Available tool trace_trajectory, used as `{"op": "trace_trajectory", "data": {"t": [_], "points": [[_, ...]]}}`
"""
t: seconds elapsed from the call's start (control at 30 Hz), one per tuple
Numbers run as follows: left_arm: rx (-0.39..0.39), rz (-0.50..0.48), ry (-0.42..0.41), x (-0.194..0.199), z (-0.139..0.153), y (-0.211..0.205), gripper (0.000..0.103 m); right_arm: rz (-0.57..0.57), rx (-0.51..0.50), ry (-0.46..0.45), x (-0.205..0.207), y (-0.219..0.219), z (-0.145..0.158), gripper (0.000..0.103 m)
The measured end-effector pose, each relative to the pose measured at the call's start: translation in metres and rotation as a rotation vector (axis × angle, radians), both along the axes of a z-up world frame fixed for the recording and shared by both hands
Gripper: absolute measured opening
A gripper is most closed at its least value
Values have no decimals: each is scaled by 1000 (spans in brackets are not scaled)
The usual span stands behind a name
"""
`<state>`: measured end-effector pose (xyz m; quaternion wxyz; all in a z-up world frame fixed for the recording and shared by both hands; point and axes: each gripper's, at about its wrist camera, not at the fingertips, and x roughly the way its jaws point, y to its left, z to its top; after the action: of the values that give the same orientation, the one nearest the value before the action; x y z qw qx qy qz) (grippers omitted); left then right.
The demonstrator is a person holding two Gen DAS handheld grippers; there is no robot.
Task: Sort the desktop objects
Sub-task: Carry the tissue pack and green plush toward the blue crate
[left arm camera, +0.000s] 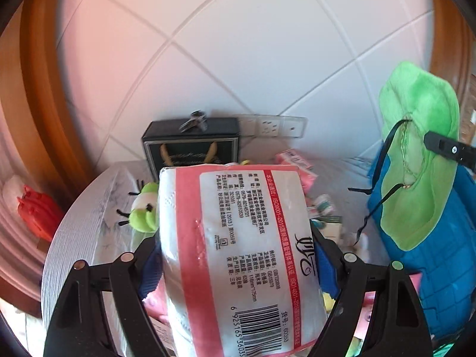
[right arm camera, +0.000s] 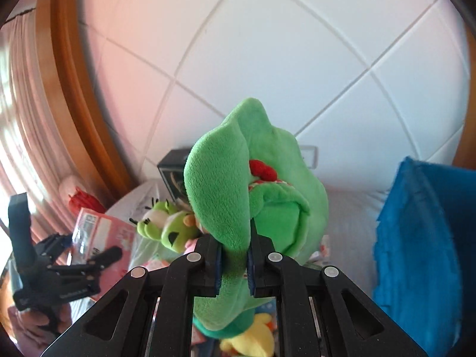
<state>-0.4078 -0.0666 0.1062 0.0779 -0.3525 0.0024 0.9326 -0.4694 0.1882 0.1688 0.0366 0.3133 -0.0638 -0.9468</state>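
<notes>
Left gripper (left arm camera: 238, 255) fingers are clamping a pink tissue pack (left arm camera: 235, 255) above the cluttered desk (left arm camera: 89, 208); right gripper (right arm camera: 233, 264) fingers are pinching a green plush toy (right arm camera: 253, 178), lifted beside a blue basket (right arm camera: 422, 238).

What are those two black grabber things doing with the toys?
They are tidying a messy table. The left gripper is clamped on a pink tissue pack, lifted above the clutter. The right gripper pinches a green plush toy, also held up. A blue fabric bin sits to the right.
</notes>
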Motion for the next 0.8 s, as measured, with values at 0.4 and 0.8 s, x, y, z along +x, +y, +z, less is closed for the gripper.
{"op": "trace_trajectory", "data": {"t": [0.4, 0.8], "points": [[47, -293, 34, 61, 45, 151, 83, -247, 106, 116, 153, 78, 87, 12], [54, -524, 51, 108, 82, 322, 83, -495, 194, 155, 270, 206, 129, 12]]}}
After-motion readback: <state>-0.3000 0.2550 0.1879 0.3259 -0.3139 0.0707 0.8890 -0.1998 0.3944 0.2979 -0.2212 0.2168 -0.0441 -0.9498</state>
